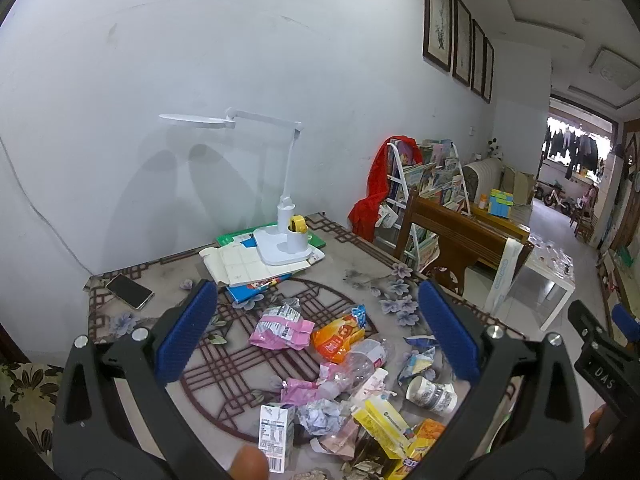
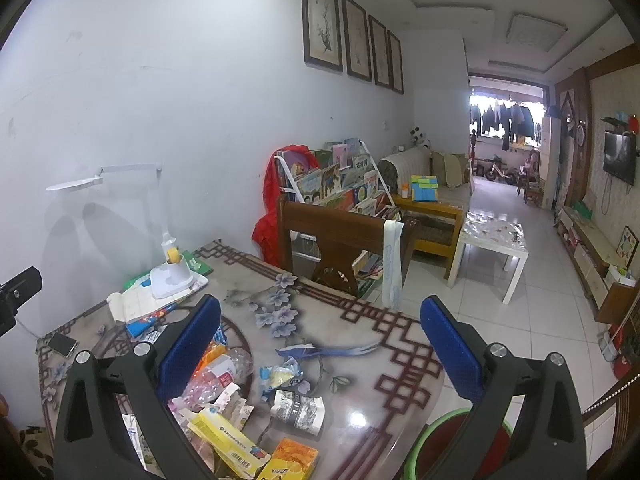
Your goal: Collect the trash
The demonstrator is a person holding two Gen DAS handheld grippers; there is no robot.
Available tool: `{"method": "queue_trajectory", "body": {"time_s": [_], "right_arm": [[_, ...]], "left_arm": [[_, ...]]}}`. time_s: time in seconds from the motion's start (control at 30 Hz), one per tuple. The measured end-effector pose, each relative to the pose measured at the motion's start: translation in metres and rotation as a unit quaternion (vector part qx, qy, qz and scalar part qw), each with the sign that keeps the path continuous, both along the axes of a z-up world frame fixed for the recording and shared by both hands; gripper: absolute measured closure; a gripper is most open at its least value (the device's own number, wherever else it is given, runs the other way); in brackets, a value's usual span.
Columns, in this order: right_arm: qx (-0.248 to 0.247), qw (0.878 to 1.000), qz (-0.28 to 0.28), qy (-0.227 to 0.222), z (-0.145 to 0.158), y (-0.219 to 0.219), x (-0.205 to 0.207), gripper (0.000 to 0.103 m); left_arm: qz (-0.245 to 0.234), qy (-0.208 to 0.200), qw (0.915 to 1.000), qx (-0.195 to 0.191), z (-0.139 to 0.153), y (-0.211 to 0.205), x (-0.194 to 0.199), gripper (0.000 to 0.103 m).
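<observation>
While both your left gripper (image 1: 316, 336) and right gripper (image 2: 320, 344) hang empty with jaws apart, the trash lies heaped near the lamp (image 1: 286, 236), so pinch the crushed plastic bottle (image 1: 356, 364), light, slippery and springy, at its neck.

Both views are evenly lit and a bit cool, with most daylight pouring in from the bright doorway (image 2: 506, 120) far ahead of the right gripper (image 2: 320, 348), which looks blown out. The lamp (image 1: 276, 184) throws soft double shadows on the wall (image 1: 200, 80). There's glare on the desk (image 2: 360, 416) near that gripper. Heavy fisheye bending, dark corners, and the close trash is maybe slightly soft.
</observation>
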State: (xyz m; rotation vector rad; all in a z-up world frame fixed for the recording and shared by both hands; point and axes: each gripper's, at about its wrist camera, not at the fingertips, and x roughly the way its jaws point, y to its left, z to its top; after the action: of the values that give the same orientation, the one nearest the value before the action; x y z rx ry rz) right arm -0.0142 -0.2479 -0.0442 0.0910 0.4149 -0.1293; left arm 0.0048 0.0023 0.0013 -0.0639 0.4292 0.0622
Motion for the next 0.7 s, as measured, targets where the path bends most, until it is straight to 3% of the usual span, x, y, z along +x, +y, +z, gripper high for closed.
{"method": "queue_trajectory", "body": {"time_s": [0.4, 0.57, 0.7], "right_arm": [[-0.022, 1.0, -0.017, -0.003, -0.006, 0.005, -0.004, 0.007], [0.01, 0.995, 0.023, 0.095, -0.045, 0.008, 0.012, 0.007], [0.031, 0.976, 0.042, 0.211, -0.112, 0.015, 0.023, 0.007]], "left_arm": [[-0.01, -0.004, 0.9999, -0.013, -0.005, 0.005, -0.005, 0.004], [-0.019, 0.0, 0.9998, -0.005, -0.028, 0.019, -0.002, 0.004], [-0.052, 0.061, 0.9967, -0.005, -0.066, 0.031, 0.007, 0.004]]}}
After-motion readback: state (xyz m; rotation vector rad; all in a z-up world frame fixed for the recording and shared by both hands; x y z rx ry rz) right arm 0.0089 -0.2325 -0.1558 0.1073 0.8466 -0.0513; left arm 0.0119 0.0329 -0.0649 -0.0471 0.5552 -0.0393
